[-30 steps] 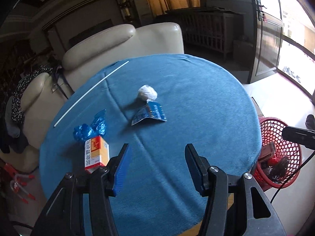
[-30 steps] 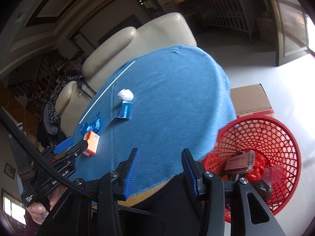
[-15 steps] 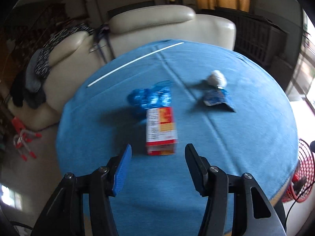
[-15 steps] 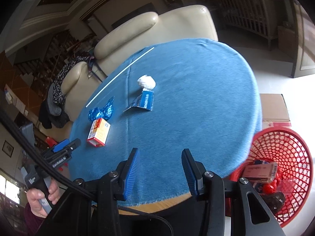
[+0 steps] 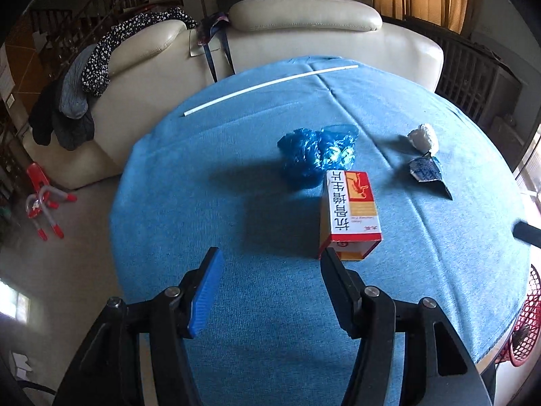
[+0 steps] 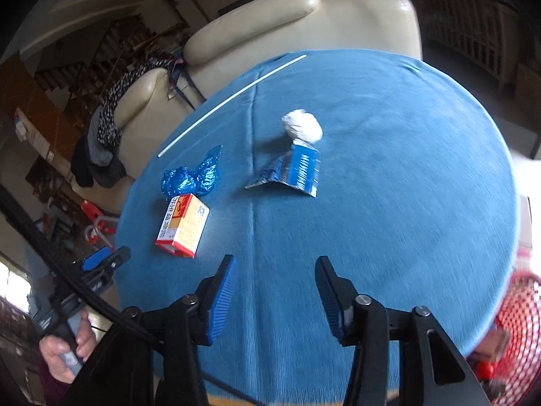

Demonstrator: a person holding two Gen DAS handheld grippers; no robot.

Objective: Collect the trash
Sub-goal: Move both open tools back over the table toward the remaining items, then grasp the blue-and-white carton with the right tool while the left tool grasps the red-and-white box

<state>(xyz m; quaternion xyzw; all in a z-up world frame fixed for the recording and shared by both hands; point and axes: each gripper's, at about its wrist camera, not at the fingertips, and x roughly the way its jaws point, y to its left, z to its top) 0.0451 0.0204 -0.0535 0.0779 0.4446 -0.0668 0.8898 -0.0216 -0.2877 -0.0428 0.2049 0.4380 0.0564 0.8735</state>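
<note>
On the round table with a blue cloth [image 5: 236, 203] lie a red, white and orange carton [image 5: 350, 213] [image 6: 182, 225], a crumpled blue plastic bag [image 5: 316, 150] [image 6: 192, 176], a white paper ball [image 5: 422, 137] [image 6: 302, 125] and a torn blue wrapper [image 5: 426, 171] [image 6: 297, 169]. My left gripper [image 5: 270, 260] hovers just short of the carton, jaws opening, nothing between them. My right gripper [image 6: 274, 267] hangs over the near middle of the cloth, jaws opening and empty. The left gripper [image 6: 104, 260] also shows at the table's left edge, held by a hand [image 6: 64, 348].
A long white stick [image 5: 270, 84] [image 6: 233, 98] lies near the far edge. A red mesh basket [image 6: 510, 318] [image 5: 525, 318] with items in it stands on the floor at the right. Cream leather sofa [image 5: 304, 34] behind the table, clothes draped on its arm.
Both views swung left across the table. The carton now sits just ahead of my left gripper's right finger. The right gripper left the basket side, moved over the cloth, and its jaws widened.
</note>
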